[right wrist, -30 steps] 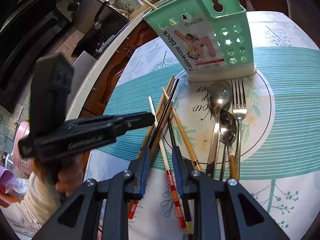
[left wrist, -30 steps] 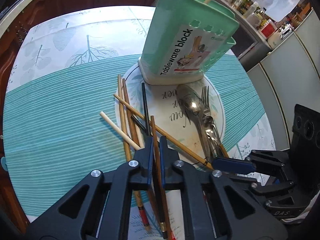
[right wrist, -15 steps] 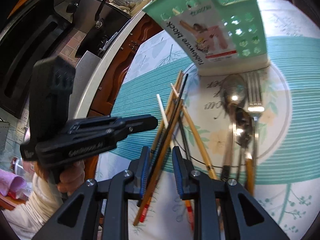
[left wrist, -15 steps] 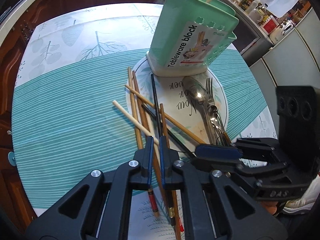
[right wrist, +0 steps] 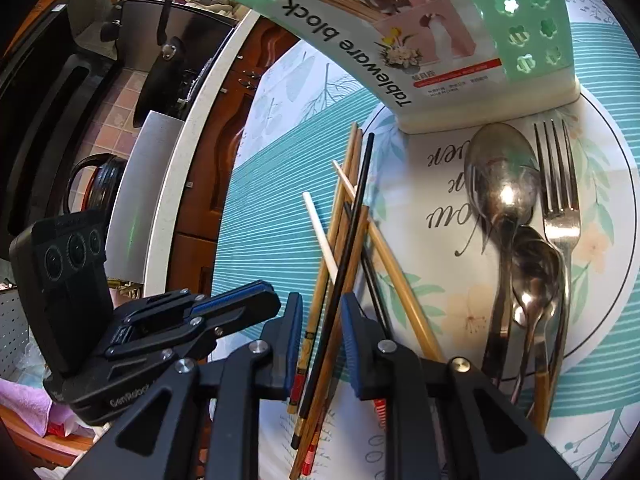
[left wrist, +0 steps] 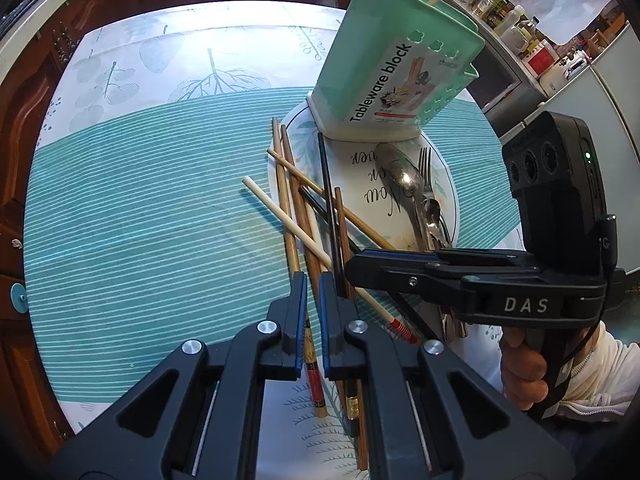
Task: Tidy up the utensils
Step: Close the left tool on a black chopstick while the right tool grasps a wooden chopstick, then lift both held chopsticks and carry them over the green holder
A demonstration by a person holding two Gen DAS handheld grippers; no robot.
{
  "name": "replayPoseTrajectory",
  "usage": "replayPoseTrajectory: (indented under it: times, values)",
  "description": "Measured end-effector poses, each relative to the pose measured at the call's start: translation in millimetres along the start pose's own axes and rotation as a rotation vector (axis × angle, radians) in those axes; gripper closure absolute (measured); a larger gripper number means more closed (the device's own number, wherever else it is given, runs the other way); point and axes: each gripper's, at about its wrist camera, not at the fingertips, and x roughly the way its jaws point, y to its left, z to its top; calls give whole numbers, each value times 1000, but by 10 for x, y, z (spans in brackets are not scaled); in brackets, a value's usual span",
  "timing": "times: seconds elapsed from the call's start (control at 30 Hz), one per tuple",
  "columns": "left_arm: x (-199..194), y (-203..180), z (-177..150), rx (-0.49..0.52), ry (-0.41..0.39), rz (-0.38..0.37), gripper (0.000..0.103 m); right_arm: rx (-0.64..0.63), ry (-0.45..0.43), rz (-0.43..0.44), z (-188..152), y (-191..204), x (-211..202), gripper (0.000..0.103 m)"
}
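Observation:
A mint green tableware holder (left wrist: 396,76) stands at the back of a round placemat (left wrist: 448,192), with one pale chopstick in it. Several loose chopsticks (left wrist: 312,220) lie crossed on the teal tablecloth, also in the right wrist view (right wrist: 344,240). Spoons (right wrist: 504,200) and a fork (right wrist: 558,184) lie to their right. My left gripper (left wrist: 313,280) is nearly shut, with a brown chopstick below the narrow gap; whether it grips is unclear. My right gripper (right wrist: 318,308) is open and straddles a black and a brown chopstick low over the table.
The right hand-held gripper (left wrist: 480,280) crosses the left wrist view just right of my left fingers. The holder (right wrist: 420,20) looms close over the right wrist view. A counter edge (right wrist: 176,152) and dark cabinets border the table on the left.
My right gripper moved forward and lower over the chopsticks, closer to the holder. My left gripper drew back a little and stays narrowly closed. The two grippers are closer together.

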Motion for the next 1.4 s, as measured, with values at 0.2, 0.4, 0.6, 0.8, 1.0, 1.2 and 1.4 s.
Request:
replayPoseTrajectory:
  times: [0.2, 0.4, 0.6, 0.8, 1.0, 1.2, 1.4]
  values:
    - [11, 31, -18, -4, 2, -5, 99, 17, 11, 1, 5, -38, 52, 88]
    - [54, 49, -32, -5, 13, -16, 99, 29, 15, 2, 15, -70, 90, 89]
    - [129, -6, -40, 6, 33, -22, 99, 38, 7, 2, 24, -105, 95, 94]
    - [144, -73, 20, 21, 21, -18, 99, 32, -15, 16, 6, -114, 30, 97]
    - [162, -169, 160, 56, 12, -8, 99, 16, -45, 13, -37, -107, -127, 97]
    - [283, -247, 287, 83, 29, 29, 99, 31, -60, 19, -92, -174, -253, 97]
    - [396, -291, 305, 122, 54, 79, 99, 36, -69, 36, -136, -196, -337, 97]
